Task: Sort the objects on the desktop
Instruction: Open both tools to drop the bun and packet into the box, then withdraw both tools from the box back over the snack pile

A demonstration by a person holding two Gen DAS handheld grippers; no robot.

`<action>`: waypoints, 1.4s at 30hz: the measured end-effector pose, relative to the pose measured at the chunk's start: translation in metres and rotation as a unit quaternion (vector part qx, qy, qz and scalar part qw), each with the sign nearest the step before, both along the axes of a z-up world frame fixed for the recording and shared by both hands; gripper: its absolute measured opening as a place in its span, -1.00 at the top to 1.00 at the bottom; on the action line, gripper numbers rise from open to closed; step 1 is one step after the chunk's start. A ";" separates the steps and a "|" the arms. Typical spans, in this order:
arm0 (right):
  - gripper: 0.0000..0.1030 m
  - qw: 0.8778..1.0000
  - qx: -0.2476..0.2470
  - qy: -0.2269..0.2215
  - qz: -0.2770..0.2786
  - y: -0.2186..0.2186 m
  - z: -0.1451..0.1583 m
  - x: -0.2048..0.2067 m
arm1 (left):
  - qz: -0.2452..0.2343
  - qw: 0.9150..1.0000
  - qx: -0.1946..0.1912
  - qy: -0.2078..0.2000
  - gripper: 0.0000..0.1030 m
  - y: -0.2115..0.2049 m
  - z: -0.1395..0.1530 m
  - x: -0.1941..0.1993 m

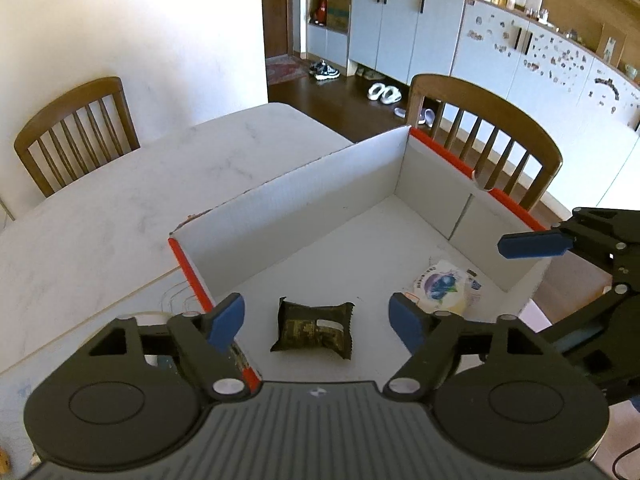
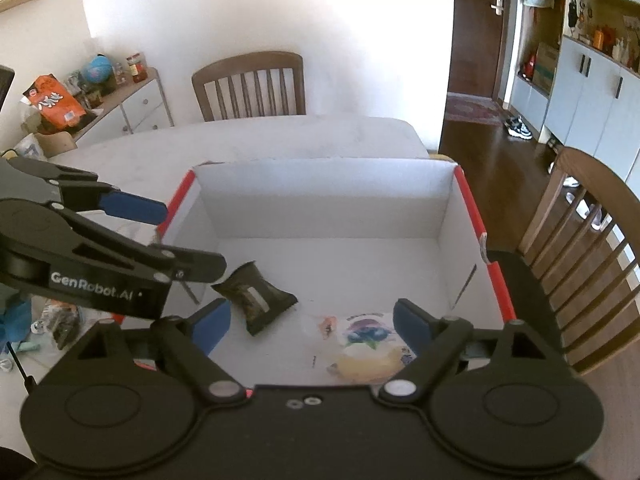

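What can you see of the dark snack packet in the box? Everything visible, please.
The dark snack packet is a small pillow-shaped pouch, dark olive to black, glossy like foil or plastic film, with crimped end seals and a pale label patch on its face. It looks sealed and slightly puffed. It lies flat on the white floor of the cardboard box, near the box's red-edged side, apart from the white blueberry-print packet. Nothing grips it: the left gripper is above it, open, and the right gripper is open too.

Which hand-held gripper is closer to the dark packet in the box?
Left. The left hand-held gripper hangs open right above the dark packet. The right hand-held gripper is open above the white packet beside it.
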State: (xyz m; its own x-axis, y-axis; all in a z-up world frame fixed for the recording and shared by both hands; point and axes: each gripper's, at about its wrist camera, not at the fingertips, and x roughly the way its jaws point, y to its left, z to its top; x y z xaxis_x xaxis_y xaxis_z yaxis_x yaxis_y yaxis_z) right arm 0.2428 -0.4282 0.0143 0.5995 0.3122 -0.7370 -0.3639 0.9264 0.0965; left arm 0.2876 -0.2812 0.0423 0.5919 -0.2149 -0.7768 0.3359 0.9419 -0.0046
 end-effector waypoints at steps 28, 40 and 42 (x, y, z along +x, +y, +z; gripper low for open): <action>-0.76 0.999 0.021 -0.044 0.001 0.115 0.022 -0.092 | 0.041 0.996 -0.025 -0.072 -0.97 0.137 0.029 -0.109; -0.76 0.999 0.023 -0.041 0.000 0.164 0.014 -0.121 | 0.048 0.993 -0.041 -0.098 -0.97 0.195 0.032 -0.148; -0.76 0.999 0.023 -0.041 0.003 0.171 0.013 -0.124 | 0.048 0.993 -0.046 -0.100 -0.97 0.204 0.031 -0.153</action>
State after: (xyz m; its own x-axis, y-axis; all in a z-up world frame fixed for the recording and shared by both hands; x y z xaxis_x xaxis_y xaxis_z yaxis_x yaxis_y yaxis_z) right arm 0.1184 -0.2575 0.0277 0.6552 0.3486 -0.6702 -0.3779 0.9194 0.1089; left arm 0.1346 -0.0767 0.0733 0.7538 -0.2138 -0.6213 0.2465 0.9685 -0.0341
